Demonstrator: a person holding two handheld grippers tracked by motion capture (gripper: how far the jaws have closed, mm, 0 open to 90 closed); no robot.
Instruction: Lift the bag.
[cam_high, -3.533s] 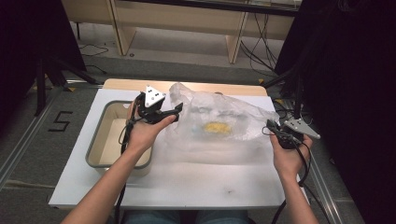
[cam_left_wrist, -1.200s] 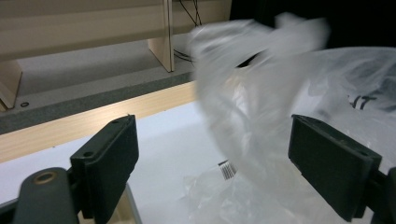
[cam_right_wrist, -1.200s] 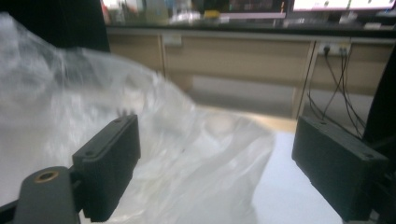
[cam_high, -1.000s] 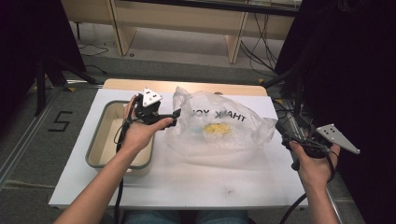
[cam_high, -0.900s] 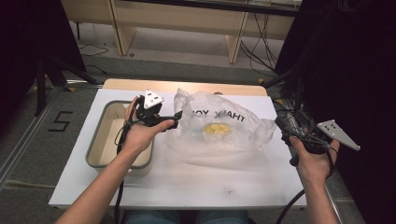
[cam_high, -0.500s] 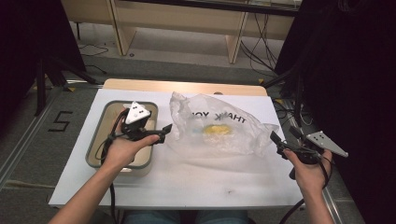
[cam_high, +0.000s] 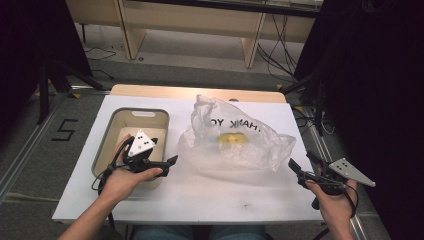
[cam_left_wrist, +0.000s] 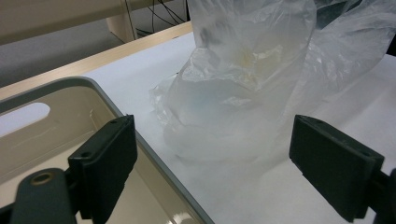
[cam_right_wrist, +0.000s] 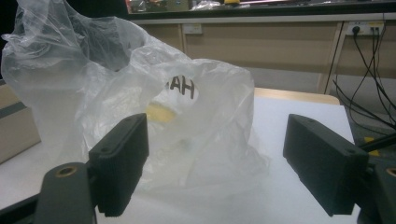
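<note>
A: The bag (cam_high: 235, 142) sits mid-frame on the surface (cam_high: 210, 195), right of the bin (cam_high: 131, 142). You've pulled both grippers back from it toward the bottom of the frame.

B: So it's released. Fingers?

A: Left gripper (cam_high: 169, 163) wide, empty. Right gripper (cam_high: 300, 167) wide, just closing slightly, nothing between.

B: Views?

A: The high view shows something yellow (cam_high: 232, 140) inside; the right gripper view shows it (cam_right_wrist: 161, 113) near the lettering.

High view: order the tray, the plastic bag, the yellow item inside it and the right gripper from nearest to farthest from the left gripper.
1. Beige tray, under and beside the left gripper.
2. Plastic bag, just to its right.
3. Yellow item, inside the bag's middle.
4. Right gripper, at the table's far right edge.
</note>
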